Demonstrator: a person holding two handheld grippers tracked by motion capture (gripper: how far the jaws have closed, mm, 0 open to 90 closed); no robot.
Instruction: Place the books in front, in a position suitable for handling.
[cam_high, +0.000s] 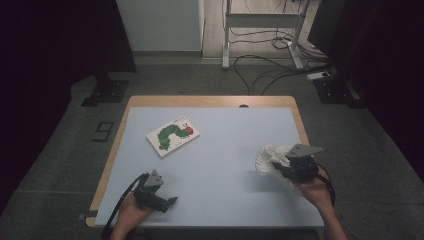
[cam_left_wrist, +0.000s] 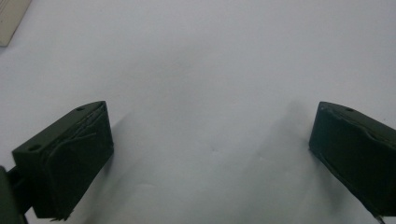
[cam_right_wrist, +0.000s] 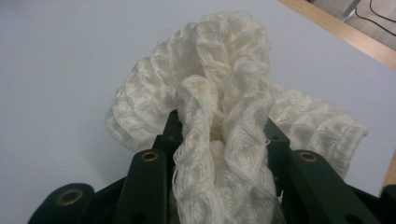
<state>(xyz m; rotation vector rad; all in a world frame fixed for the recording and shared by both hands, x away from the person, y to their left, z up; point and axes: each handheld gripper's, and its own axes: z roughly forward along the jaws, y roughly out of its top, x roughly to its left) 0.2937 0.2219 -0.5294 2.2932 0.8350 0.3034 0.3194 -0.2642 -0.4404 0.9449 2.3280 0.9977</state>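
Observation:
A white waffle-knit cloth (cam_high: 267, 158) is bunched up at the right of the pale table (cam_high: 220, 165). My right gripper (cam_high: 281, 167) is shut on it, a person's hand behind it. In the right gripper view the cloth (cam_right_wrist: 219, 107) rises in folds from between the black jaws, and my right gripper (cam_right_wrist: 223, 144) pinches its lower part. My left gripper (cam_high: 170, 201) rests near the table's front left edge, held by the other hand. In the left gripper view my left gripper (cam_left_wrist: 210, 154) stands open, its jaws wide apart over bare tabletop with nothing between them.
A picture book (cam_high: 172, 135) with a green caterpillar on its cover lies flat at the back left of the table; its corner (cam_left_wrist: 10, 21) shows in the left gripper view. The table's wooden rim (cam_high: 210, 101) runs along the far side. Cables and a metal stand (cam_high: 260, 30) are on the floor beyond.

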